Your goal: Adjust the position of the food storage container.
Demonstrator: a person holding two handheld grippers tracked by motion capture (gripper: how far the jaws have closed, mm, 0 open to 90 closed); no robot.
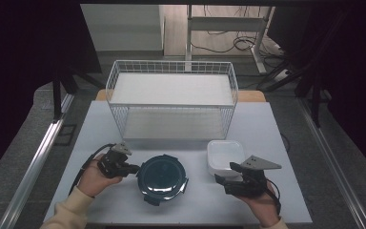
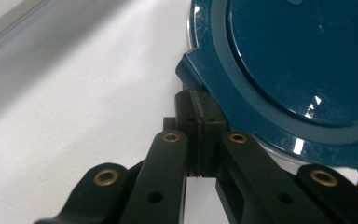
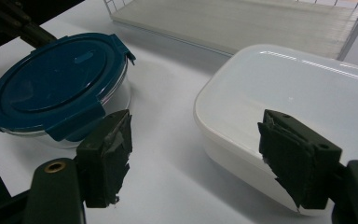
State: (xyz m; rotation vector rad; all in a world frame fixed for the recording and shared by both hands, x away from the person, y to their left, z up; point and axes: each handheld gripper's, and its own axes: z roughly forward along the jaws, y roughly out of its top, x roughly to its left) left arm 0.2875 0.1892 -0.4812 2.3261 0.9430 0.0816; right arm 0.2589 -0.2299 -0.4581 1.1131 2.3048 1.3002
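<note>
On the table (image 1: 181,202), near its front edge, a round lidded container (image 1: 162,179) sits left of centre. To its right, a little farther back and well apart from it, lies a square lidded box (image 1: 225,153). Behind both, across the middle of the table, stands a wire rack (image 1: 171,98) with 2 shelves, 1 above the other. The left gripper (image 1: 134,168) lies just left of the round container, at its rim. The right gripper (image 1: 223,172) sits at the box's near edge.
</note>
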